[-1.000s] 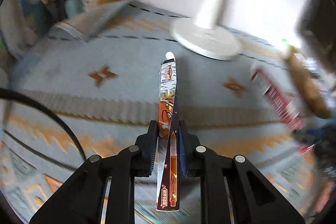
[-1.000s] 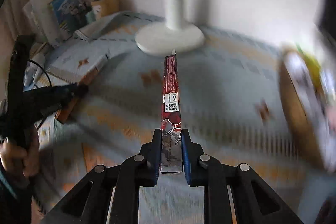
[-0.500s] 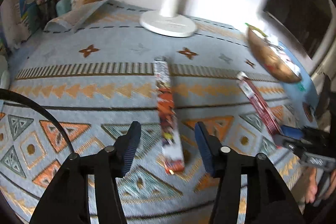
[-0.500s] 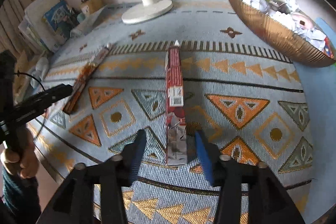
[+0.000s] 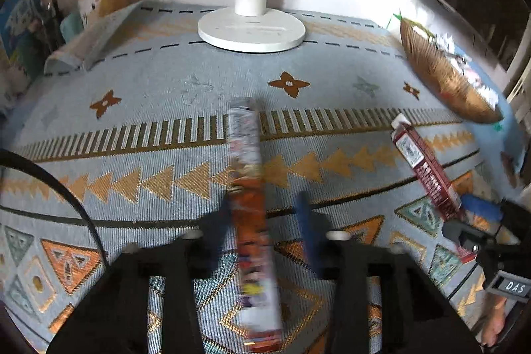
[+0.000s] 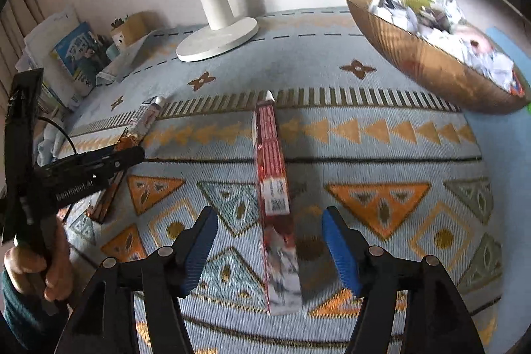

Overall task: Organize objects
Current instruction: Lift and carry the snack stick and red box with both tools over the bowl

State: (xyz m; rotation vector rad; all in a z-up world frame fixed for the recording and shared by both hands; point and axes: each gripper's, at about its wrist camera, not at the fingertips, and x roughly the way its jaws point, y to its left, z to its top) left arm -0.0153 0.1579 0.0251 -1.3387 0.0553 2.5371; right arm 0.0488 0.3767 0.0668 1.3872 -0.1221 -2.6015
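My right gripper hangs over the patterned table with its blue-padded jaws opening wide. The red carton lies flat between them, touching neither pad, apparently just set down. My left gripper looks blurred, with its jaws also apart. The orange carton lies lengthways between them, ungripped as far as I can tell. Both cartons lie well apart, roughly parallel, probably lined up in a row.

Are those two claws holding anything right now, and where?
Nothing is held. The right gripper's jaws are opening around the red box, pads clear of it; the orange box lies flat between the left gripper's blurred, parted jaws.
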